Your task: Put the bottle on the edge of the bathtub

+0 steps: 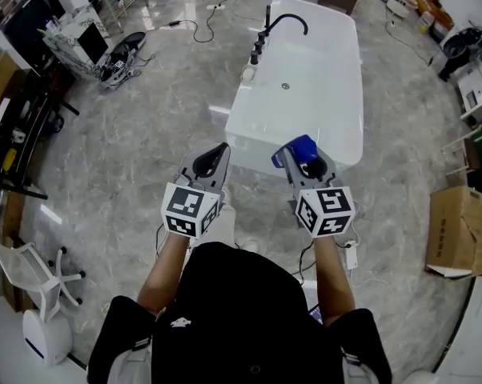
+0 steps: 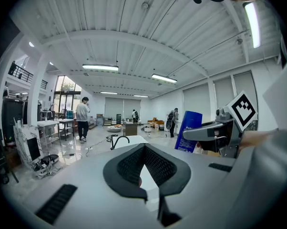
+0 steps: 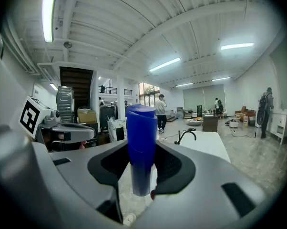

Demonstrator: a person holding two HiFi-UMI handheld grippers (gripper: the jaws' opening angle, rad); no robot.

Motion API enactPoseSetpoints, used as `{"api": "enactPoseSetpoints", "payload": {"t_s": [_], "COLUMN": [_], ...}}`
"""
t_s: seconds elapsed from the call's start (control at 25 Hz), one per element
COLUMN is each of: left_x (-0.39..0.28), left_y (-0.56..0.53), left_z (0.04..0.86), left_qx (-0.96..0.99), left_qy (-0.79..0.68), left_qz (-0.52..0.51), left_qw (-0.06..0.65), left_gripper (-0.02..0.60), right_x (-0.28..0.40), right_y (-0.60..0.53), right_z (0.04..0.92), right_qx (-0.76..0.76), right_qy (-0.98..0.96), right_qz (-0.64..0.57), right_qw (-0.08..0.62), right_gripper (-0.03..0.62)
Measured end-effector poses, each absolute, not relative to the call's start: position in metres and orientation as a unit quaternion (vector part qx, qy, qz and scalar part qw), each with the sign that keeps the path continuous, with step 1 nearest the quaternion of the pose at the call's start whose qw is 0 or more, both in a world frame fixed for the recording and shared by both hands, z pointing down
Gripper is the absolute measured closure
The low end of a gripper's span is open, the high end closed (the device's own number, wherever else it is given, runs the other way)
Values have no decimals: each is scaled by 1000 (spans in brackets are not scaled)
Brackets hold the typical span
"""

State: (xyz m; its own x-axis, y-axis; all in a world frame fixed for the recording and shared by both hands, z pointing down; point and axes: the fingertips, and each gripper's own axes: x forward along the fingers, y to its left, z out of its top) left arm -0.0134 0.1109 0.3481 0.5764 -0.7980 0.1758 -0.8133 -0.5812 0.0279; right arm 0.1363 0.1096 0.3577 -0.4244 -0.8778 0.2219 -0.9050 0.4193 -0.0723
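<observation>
A blue bottle [image 1: 303,146] stands upright between the jaws of my right gripper [image 1: 303,160], which is shut on it; the right gripper view shows its capped top [image 3: 141,128] rising above the pads. The white bathtub [image 1: 305,86] lies straight ahead on the floor, its near rim just beyond both grippers, with a black faucet [image 1: 285,22] at its far left end. My left gripper [image 1: 215,157] hovers beside the right one with its jaws shut on nothing. In the left gripper view the bottle [image 2: 189,130] sits to the right, level with the tub [image 2: 134,140].
Cardboard boxes [image 1: 457,230] stand at the right, a white chair [image 1: 33,270] at the left. A power strip [image 1: 351,254] and cables lie on the marble floor near my feet. People [image 2: 81,118] stand far off in the hall.
</observation>
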Motion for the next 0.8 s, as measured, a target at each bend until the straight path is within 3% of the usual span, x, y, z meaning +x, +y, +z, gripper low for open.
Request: {"api": "enactPoseSetpoints", "payload": {"t_s": [0.8], "left_x": [-48], "left_y": [-106], "left_z": [358], "left_qx": [890], "left_qy": [-443], "left_qz": [74], "left_qw": [77], "left_gripper": [572], "right_x": [96], "right_y": [-108], "right_z": [380], "right_qx": [526], "right_qy": [-836], "right_qz": [111], "right_qw": [107], "right_gripper": [430]}}
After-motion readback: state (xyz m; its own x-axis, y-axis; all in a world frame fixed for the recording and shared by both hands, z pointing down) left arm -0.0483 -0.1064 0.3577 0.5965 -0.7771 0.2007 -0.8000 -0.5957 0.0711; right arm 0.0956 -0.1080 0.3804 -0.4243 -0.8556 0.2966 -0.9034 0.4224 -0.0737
